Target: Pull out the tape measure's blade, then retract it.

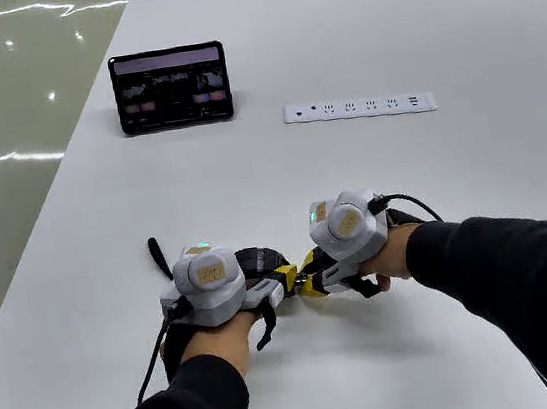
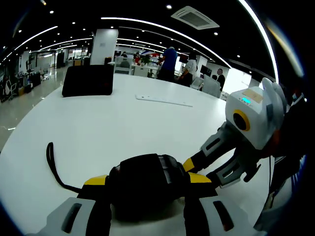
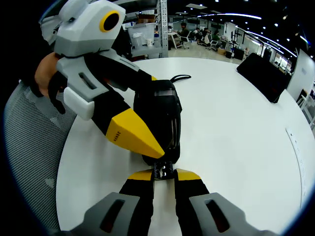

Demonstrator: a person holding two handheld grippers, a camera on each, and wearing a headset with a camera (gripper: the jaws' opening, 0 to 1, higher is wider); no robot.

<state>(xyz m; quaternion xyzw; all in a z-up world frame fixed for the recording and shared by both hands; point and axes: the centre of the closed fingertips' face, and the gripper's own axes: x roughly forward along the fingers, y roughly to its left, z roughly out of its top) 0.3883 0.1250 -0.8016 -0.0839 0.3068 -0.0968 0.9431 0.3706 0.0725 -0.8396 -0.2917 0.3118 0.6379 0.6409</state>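
Black tape measure (image 3: 158, 115), desk's (image 1: 307, 382) near edge: clamped by left hand-held gripper (image 2: 147, 179); right hand-held gripper (image 3: 164, 173) pinches blade tip (image 3: 163, 169). Pull, retraction pending.

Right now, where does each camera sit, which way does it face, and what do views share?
Head view: on the headset, looking forward and down over the table, past the tape measure to the tablet; dark sleeves show.
Left gripper view: on the left gripper, looking along its jaws, shut on the tape measure.
Right gripper view: on the right gripper, facing the tape measure's other side, jaws pinching the blade tip.
Shared: both gripper views show the tape measure and the opposite gripper.
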